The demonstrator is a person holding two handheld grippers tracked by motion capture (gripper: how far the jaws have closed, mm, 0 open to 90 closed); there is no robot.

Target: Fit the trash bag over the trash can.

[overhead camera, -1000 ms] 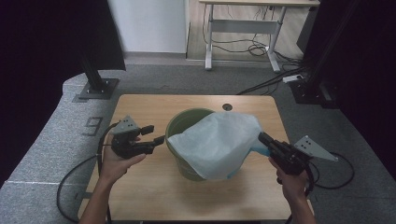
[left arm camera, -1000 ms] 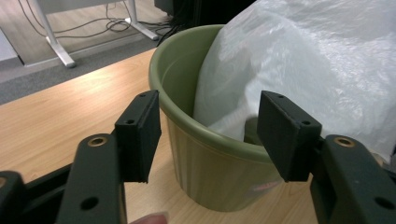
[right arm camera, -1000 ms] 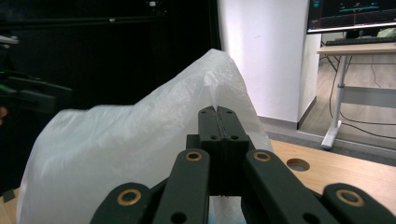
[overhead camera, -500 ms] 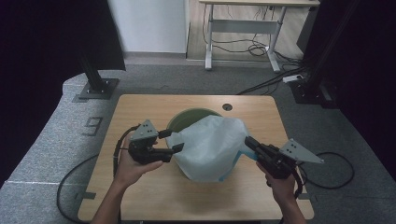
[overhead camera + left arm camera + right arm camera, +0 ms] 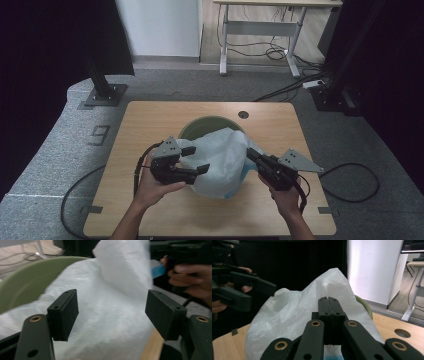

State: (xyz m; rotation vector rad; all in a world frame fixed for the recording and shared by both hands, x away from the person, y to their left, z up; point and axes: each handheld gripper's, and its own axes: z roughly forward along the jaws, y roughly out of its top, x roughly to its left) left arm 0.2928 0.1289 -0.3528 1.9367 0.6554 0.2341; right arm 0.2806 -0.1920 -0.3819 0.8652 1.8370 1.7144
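Lining a round pale-green plastic bin [image 5: 200,127] with a thin white translucent plastic bag [image 5: 220,157] is the work in hand, judged from how the items lie.

Item 1, bin: stands at the middle of the light wooden surface [image 5: 150,120], slightly toward its far edge. Only its far rim is visible; the rest lies under the bag.

Item 2, bag: draped over the bin's near side and spilling toward the near edge of the surface, bunched and puffed with air, not yet spread around the rim. A blue patch shows at its lower right fold.

Item 3, right tool [image 5: 252,155]: jaws closed flat together on a fold of the bag's right side, film pinched between the pads in the right gripper view. Probable reason: to anchor one side of the mouth while the other is found.

Item 4, left tool [image 5: 195,161]: jaws have just been opening and stand wide apart in the left gripper view [image 5: 111,312], pads clear of the film, bag just ahead of and between them. Probable reason: readying a fresh bite on the left side.

Item 5, hands: one on each tool, entering from the near edge.

Item 6, round cable hole [image 5: 243,114]: near the far edge, right of centre.
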